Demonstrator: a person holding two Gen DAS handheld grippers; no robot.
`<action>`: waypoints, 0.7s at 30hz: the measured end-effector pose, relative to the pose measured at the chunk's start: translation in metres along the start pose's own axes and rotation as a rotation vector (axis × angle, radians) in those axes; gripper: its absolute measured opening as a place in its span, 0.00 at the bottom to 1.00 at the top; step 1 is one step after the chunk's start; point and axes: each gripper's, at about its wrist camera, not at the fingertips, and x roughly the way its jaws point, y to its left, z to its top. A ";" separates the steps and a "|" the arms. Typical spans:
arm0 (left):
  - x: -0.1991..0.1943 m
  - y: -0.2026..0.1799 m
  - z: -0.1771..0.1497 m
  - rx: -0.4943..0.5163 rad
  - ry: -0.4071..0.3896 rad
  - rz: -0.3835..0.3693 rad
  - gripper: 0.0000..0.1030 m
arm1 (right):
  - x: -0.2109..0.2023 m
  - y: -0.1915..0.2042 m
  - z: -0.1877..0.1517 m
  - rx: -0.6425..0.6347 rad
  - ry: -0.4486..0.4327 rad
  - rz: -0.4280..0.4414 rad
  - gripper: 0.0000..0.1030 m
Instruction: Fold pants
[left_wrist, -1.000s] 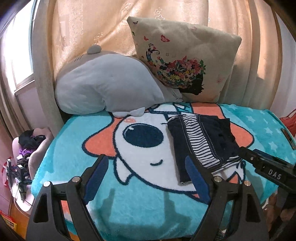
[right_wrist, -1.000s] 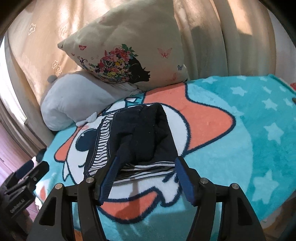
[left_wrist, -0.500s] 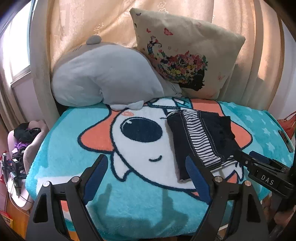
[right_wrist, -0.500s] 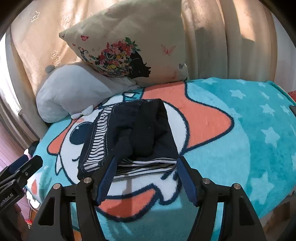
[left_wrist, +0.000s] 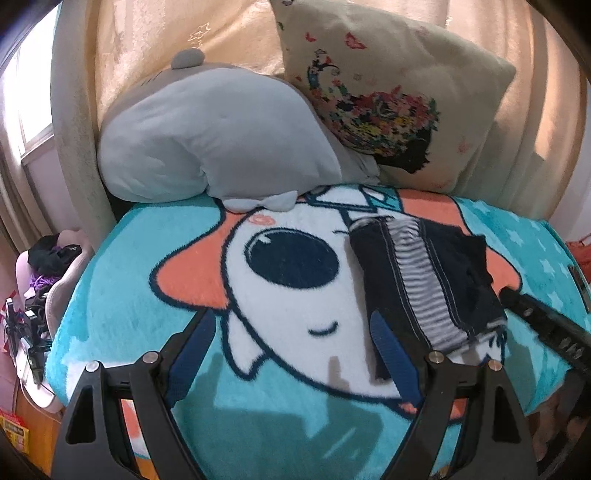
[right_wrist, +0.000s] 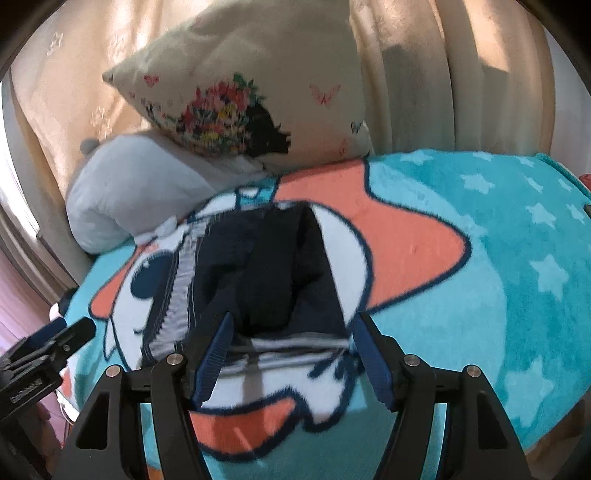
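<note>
The dark navy pants (left_wrist: 424, 280) with a striped lining lie folded into a compact stack on the cartoon blanket (left_wrist: 155, 236), right of the dog's eye. In the right wrist view the pants (right_wrist: 266, 273) lie just beyond the fingertips. My left gripper (left_wrist: 291, 332) is open and empty, hovering over the blanket's near edge, left of the pants. My right gripper (right_wrist: 288, 332) is open and empty, its jaws straddling the near edge of the stack without holding it. The right gripper also shows in the left wrist view (left_wrist: 546, 332).
A grey plush pillow (left_wrist: 218, 140) and a floral cushion (left_wrist: 388, 92) lean against the curtain at the back. A chair with clothes (left_wrist: 48, 266) stands left of the bed. The left gripper shows at the left of the right wrist view (right_wrist: 44, 350).
Both grippers have moved in closer to the bed and a little lower. The right gripper has come up to the near edge of the pants. The pants have not moved.
</note>
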 end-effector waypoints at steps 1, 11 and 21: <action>0.002 0.001 0.002 -0.008 0.002 -0.001 0.83 | -0.001 -0.001 0.005 0.004 -0.006 0.014 0.69; 0.033 -0.009 0.013 -0.010 0.069 -0.024 0.83 | 0.048 -0.015 0.083 0.157 0.050 0.421 0.70; 0.043 -0.018 0.016 -0.001 0.084 -0.010 0.83 | 0.090 -0.024 0.079 0.197 0.133 0.348 0.70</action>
